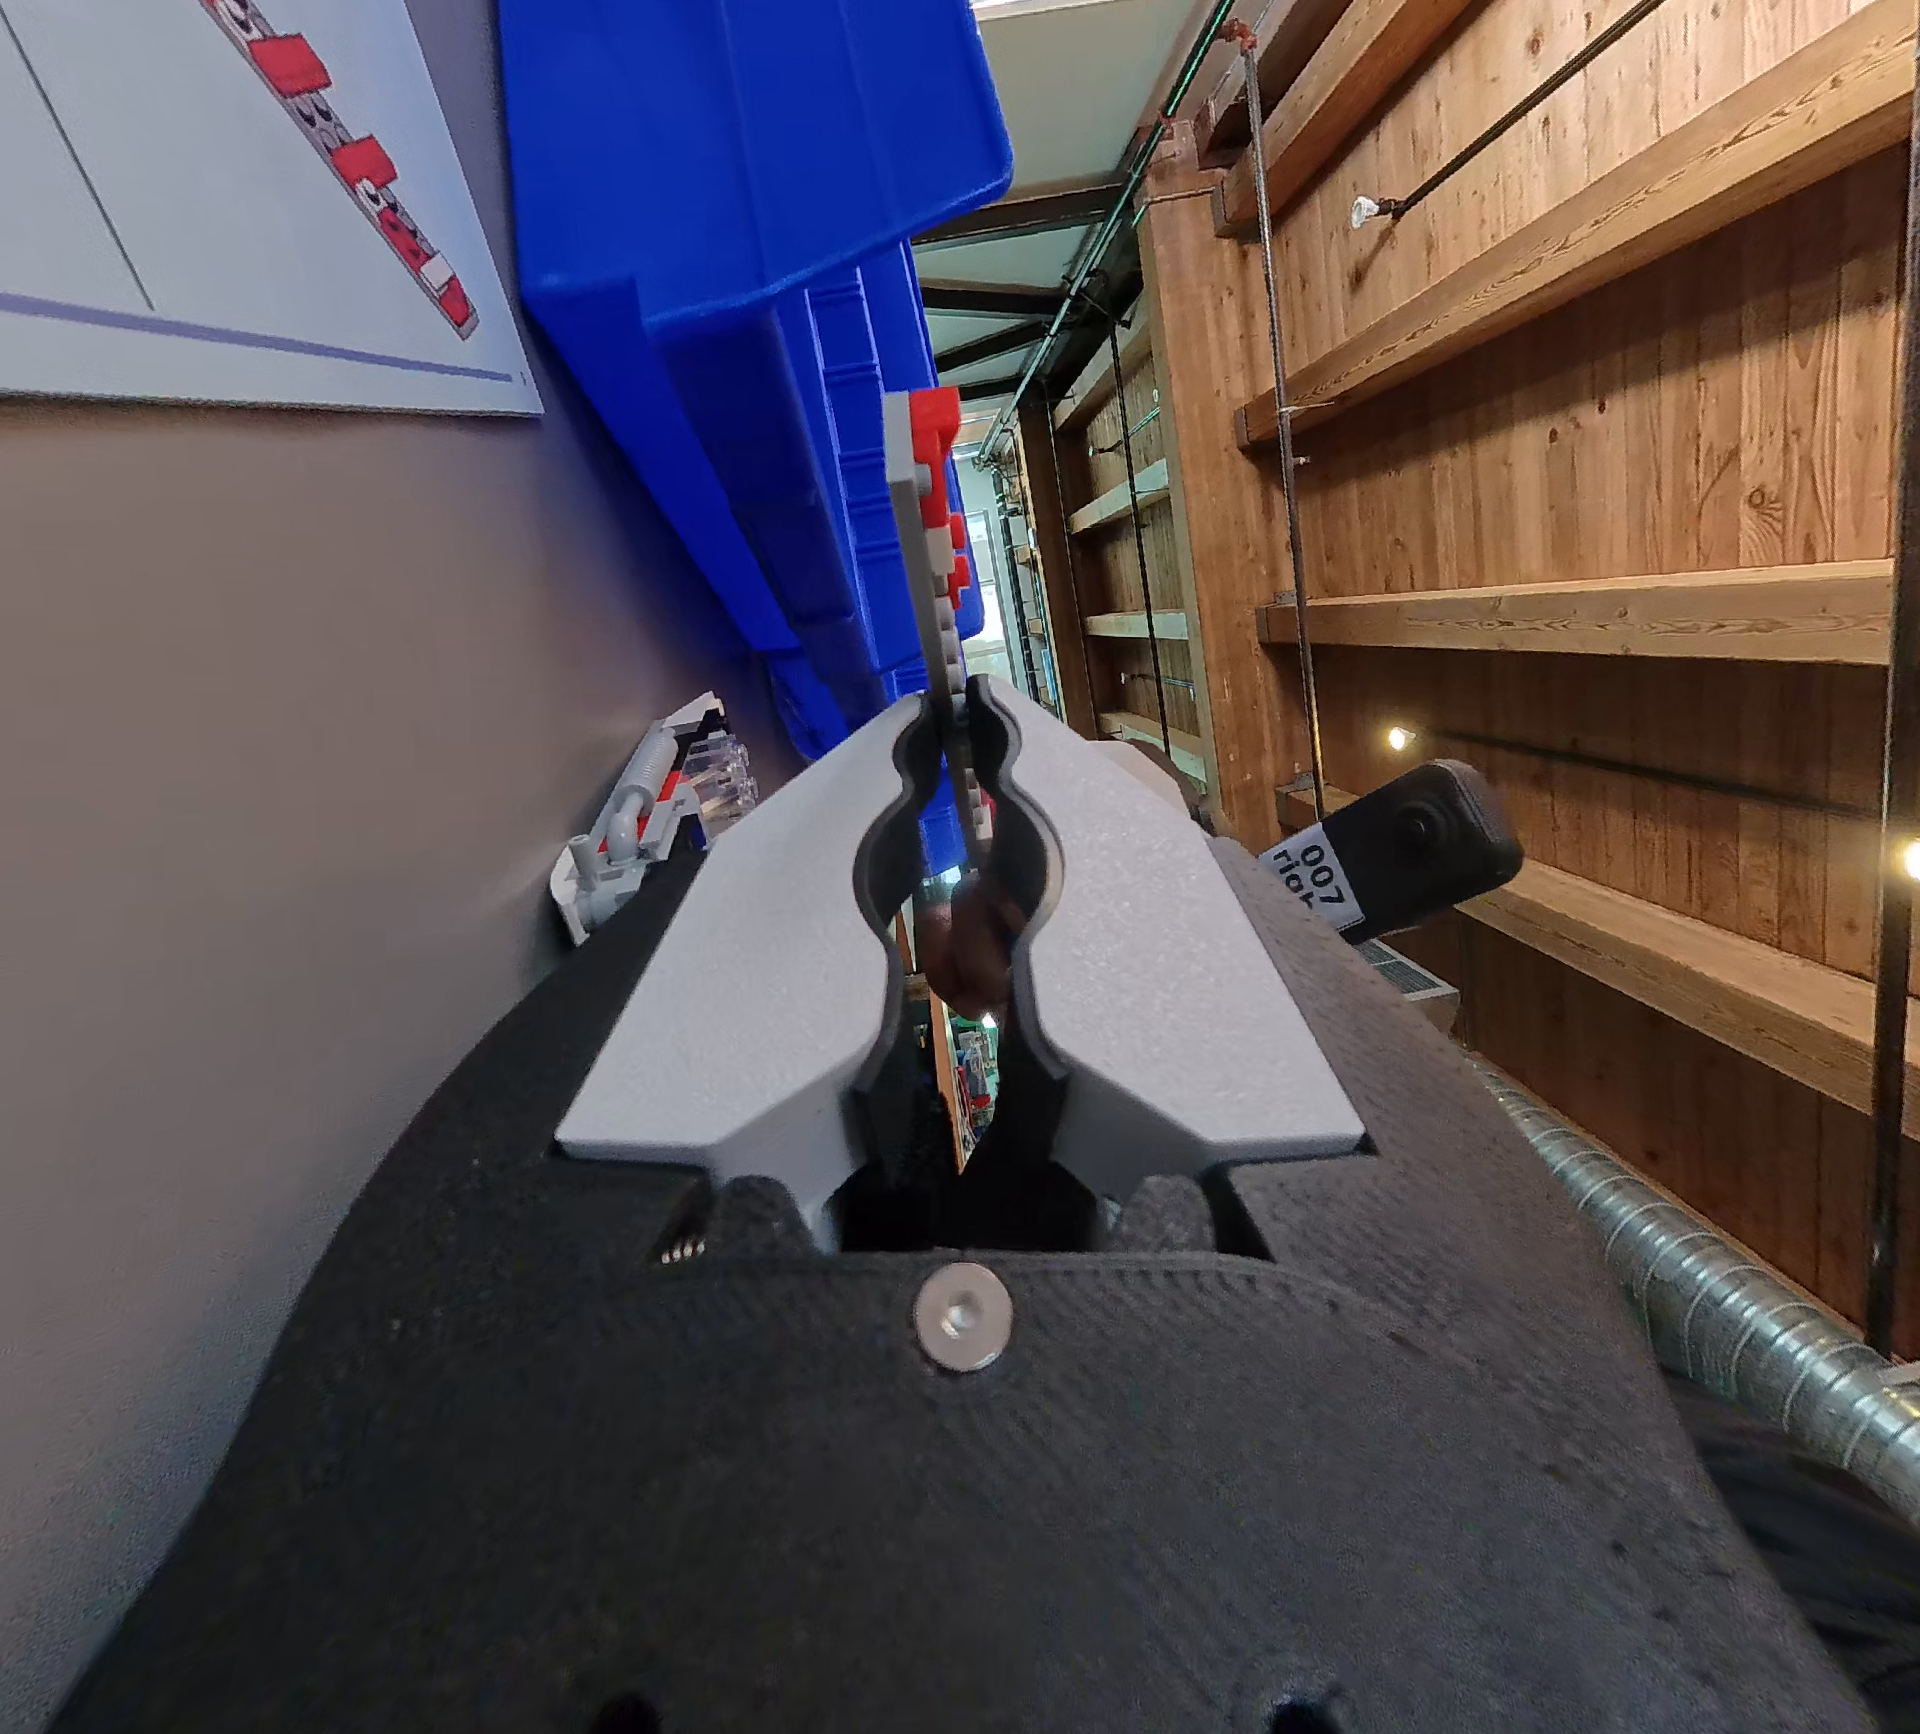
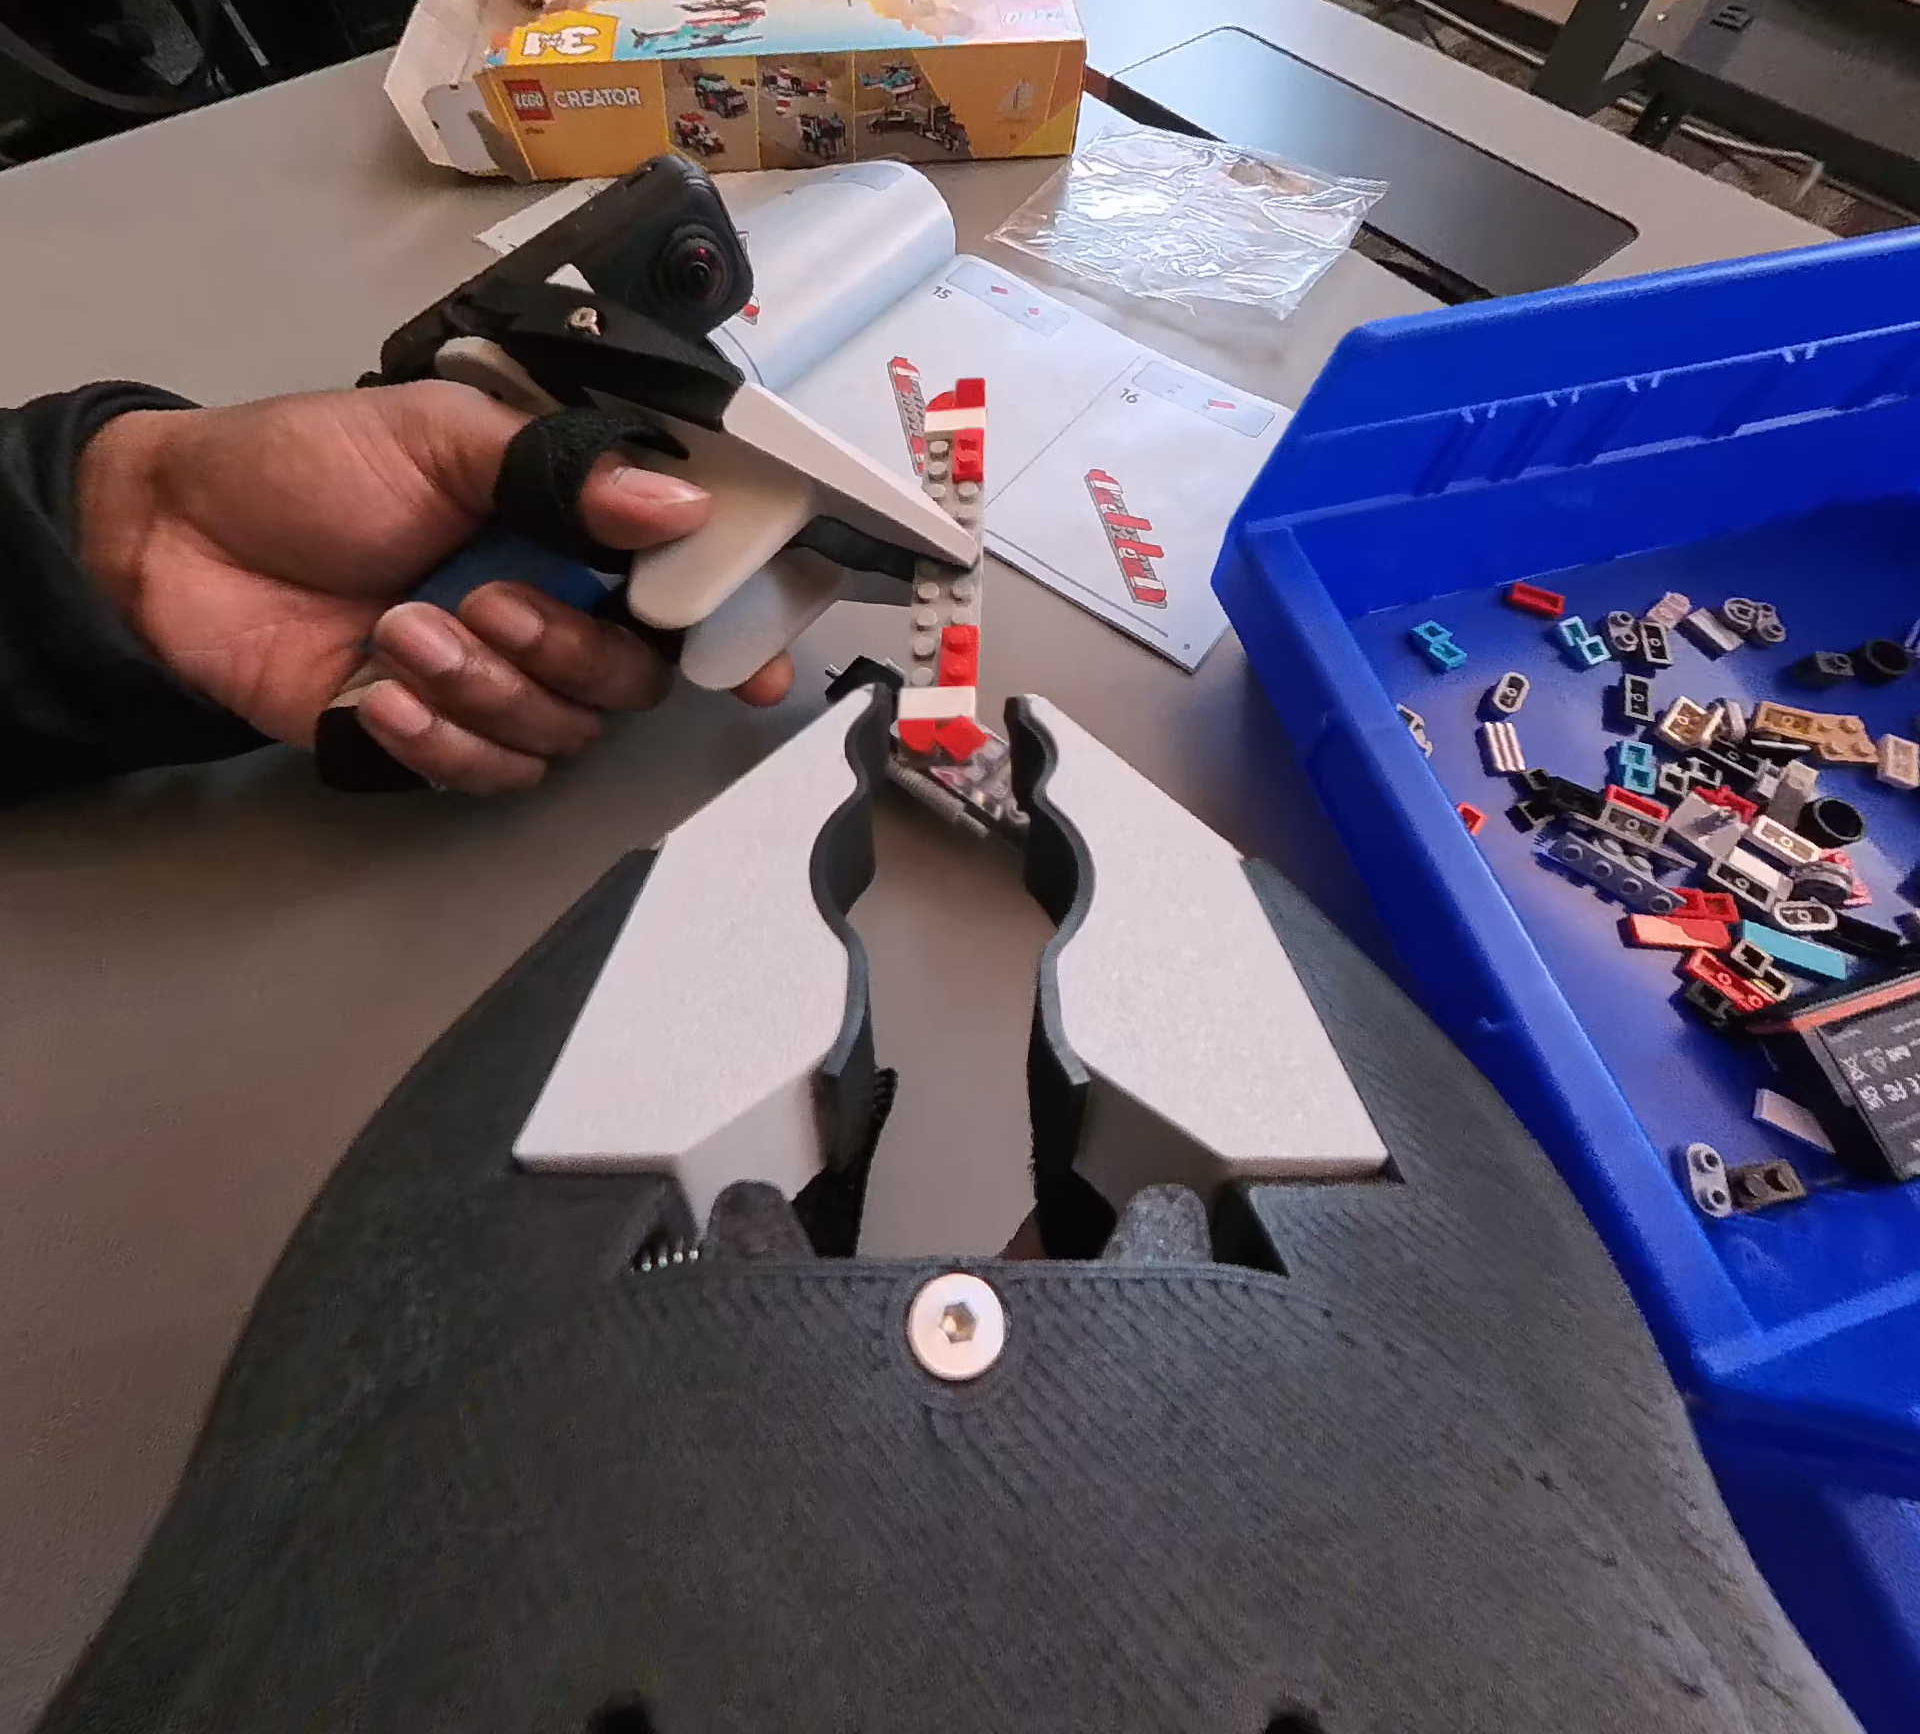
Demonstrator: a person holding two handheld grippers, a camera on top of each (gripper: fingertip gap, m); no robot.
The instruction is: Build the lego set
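Holding mid-air: long grey plate strip [image 2: 948, 562] studded with red and white bricks, pinched by left gripper [image 2: 961, 554] about midway along its length. Left jaws pressed together on the strip, tips biting the thin edge; confirmed in left wrist view, where the strip [image 1: 935, 562] runs straight out beyond the jaw tips of the left gripper [image 1: 951, 713], long axis in line with the fingers.

Right gripper [image 2: 945, 708] jaws spread, nothing between them. Near end of the strip, with its white and red bricks, hanging just at the mouth of the spread jaws, close to the left fingertip [image 2: 868, 708]; contact not certain. Long axis of strip pointing roughly away from right gripper, slightly tilted, so near end is the closest part.

Below the strip on the grey tabletop [image 2: 312, 905]: small grey and clear sub-assembly [image 2: 966, 791], lying between right jaw tips in view but lower down, apart from the strip.

Elsewhere: open instruction booklet [image 2: 1039, 437] beyond the strip; yellow set box [image 2: 790, 95] farther back; clear empty bag [image 2: 1184, 230]; blue bin [image 2: 1455, 645] of loose pieces [image 2: 1704, 832] off to the right.

Judged next: either closing right jaws on near end to steady it, or swinging right to the bin for another piece. Right gripper nearer the bin.
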